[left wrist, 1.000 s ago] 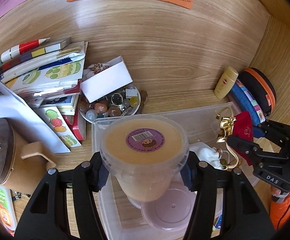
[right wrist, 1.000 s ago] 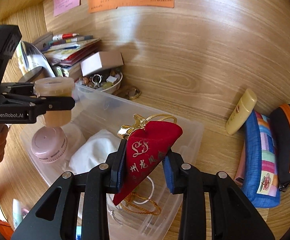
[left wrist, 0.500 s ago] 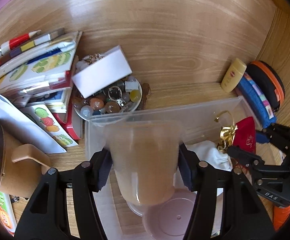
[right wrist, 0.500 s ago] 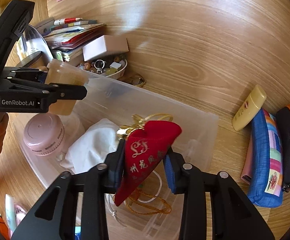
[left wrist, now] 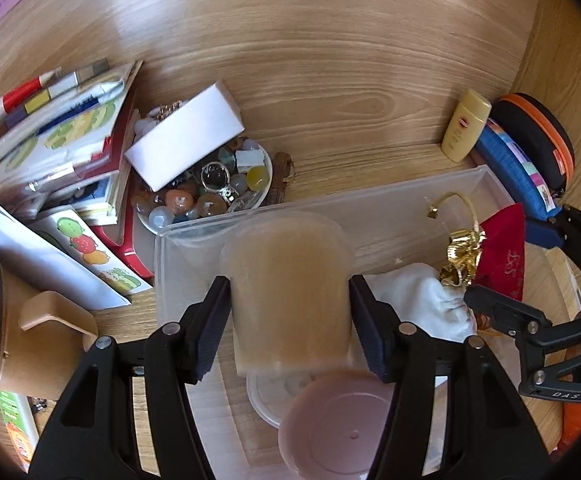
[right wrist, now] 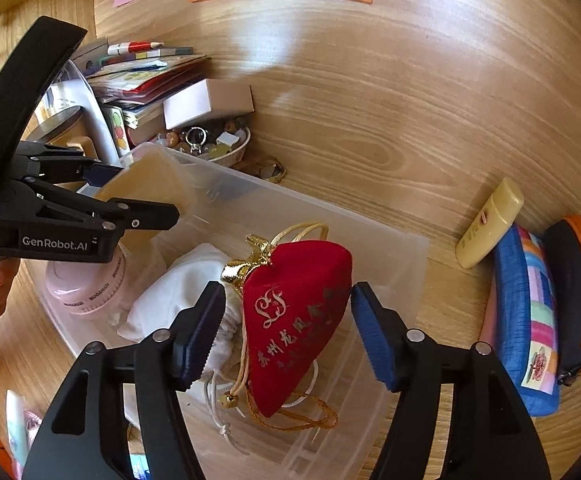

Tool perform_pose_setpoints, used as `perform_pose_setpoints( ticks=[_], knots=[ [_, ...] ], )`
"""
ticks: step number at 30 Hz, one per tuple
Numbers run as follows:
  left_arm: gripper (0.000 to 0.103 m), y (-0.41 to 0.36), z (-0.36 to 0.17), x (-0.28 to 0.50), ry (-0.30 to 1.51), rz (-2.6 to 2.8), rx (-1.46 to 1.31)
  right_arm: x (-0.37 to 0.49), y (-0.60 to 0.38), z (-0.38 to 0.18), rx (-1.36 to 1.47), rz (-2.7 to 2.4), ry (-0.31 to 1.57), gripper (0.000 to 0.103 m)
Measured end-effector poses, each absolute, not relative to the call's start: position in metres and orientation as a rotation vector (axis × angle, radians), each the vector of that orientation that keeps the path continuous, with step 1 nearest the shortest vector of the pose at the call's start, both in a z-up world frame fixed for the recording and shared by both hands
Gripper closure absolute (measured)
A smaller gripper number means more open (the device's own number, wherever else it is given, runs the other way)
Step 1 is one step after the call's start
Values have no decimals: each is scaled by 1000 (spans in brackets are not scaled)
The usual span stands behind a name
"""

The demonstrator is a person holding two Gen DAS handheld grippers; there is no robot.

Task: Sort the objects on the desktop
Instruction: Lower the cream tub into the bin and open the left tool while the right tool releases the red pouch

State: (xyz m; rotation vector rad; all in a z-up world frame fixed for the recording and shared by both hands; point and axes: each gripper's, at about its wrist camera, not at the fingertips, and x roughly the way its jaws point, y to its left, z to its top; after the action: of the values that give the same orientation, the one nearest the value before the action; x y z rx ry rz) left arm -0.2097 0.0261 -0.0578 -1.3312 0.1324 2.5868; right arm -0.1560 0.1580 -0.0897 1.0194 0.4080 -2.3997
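- The left gripper (left wrist: 288, 318) tilts a beige tub (left wrist: 288, 292) over the clear bin (left wrist: 402, 196), pads touching both of the tub's sides; the tub is motion-blurred.
- Beneath the tub, a pink jar (left wrist: 340, 420) sits in the bin's near-left corner beside a white pouch (left wrist: 424, 304).
- The right gripper (right wrist: 288, 332) hangs over the bin with fingers apart, a gap showing on each side of the red pouch (right wrist: 296, 320) between them.
- The red pouch, gold-tied at its neck, lies partly on the white pouch (right wrist: 178, 292), its yellow cord (right wrist: 290, 420) looping across the bin floor.
- Outside the bin: a bowl (left wrist: 210, 188) of stones and rings under a white box (left wrist: 186, 140), stacked books (left wrist: 58, 136) at left, a wooden mug (left wrist: 22, 332) nearer the camera.
- At right, against the wall, a yellow bottle (right wrist: 490, 224) leans beside a blue case (right wrist: 526, 320) and a black-and-orange case (right wrist: 578, 292).
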Motion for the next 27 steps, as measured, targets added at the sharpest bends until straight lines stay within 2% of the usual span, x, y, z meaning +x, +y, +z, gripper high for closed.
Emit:
perform_pose_setpoints(
  ticks=[3, 8, 11, 13, 15, 18, 25, 27],
  knots=[
    [35, 25, -54, -206, 145, 2597, -1308, -154, 159, -86, 1003, -2407, 399, 33],
    [29, 26, -45, -199, 175, 2622, -1284, -152, 160, -80, 989, -2413, 392, 31],
    [29, 27, -39, -192, 200, 2640, -1261, -151, 160, -79, 993, -2415, 387, 19],
    [28, 28, -33, -186, 239, 2660, -1235, -151, 162, -77, 998, -2410, 376, 19],
    [20, 30, -28, -179, 262, 2680, -1212, -151, 164, -73, 995, -2409, 361, 19],
    [14, 29, -19, -167, 278, 2716, -1165, -152, 168, -68, 993, -2422, 338, 18],
    [10, 25, -1, -144, 251, 2754, -1106, -137, 176, -43, 906, -2476, 350, 18],
    [8, 22, 4, -136, 238, 2766, -1088, -130, 176, -34, 868, -2495, 364, 12]
  ],
)
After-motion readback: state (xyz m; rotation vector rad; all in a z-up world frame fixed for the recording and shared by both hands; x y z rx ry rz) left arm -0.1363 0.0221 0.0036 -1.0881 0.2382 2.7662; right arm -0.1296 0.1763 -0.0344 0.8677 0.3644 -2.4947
